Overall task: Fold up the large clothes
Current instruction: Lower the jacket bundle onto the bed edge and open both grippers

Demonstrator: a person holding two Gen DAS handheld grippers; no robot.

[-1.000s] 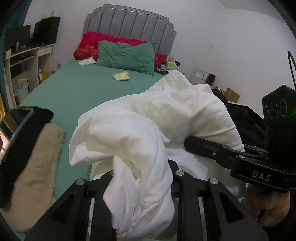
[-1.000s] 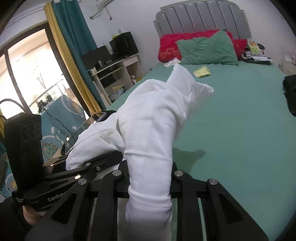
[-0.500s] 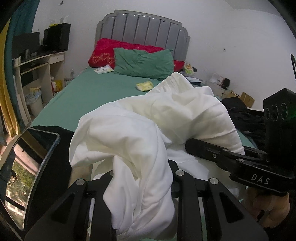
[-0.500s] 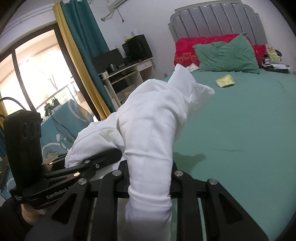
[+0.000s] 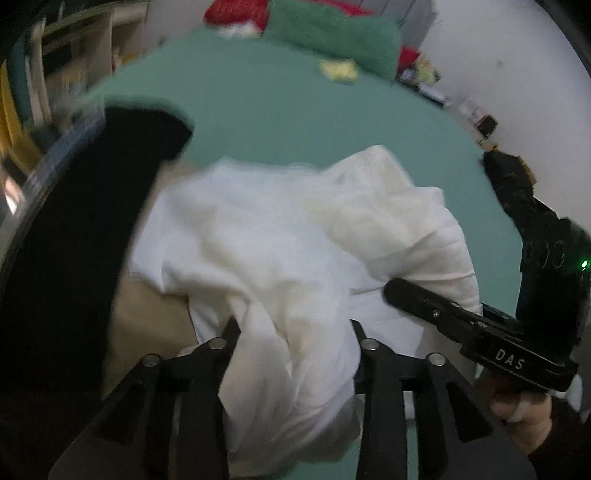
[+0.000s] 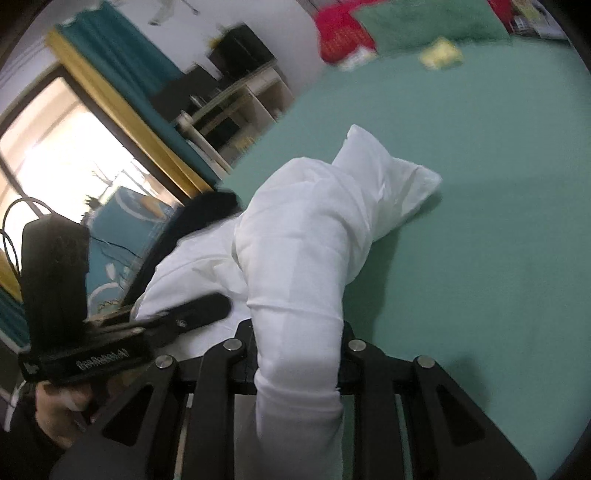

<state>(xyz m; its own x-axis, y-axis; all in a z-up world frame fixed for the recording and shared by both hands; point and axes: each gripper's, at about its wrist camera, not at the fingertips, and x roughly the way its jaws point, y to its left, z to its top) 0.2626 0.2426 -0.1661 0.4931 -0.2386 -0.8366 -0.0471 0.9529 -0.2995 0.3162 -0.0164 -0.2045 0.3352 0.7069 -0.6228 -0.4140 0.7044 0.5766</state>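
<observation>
A bundled white garment (image 5: 277,236) rests low on the green bed sheet (image 5: 277,110). My left gripper (image 5: 295,325) has a thick fold of it between its fingers, and its jaws are opening. In the right wrist view the same white garment (image 6: 306,221) runs forward as a rolled tube with its far end on the sheet (image 6: 480,184). My right gripper (image 6: 297,325) holds that tube, its jaws easing open a little. Each gripper shows in the other's view, the right gripper (image 5: 406,291) at the right and the left gripper (image 6: 218,302) at the left, close together.
A black garment (image 5: 74,221) and a beige one (image 5: 147,317) lie at the bed's left edge beside the white bundle. Green and red pillows (image 5: 332,33) and a small yellow item (image 5: 338,70) sit at the headboard end. A desk (image 6: 236,99) and a window (image 6: 55,147) are left.
Both grippers have dropped toward the bed and tilted down, carrying the white garment with them. The bundle now sits on the sheet beside the black and beige clothes. The left view is blurred.
</observation>
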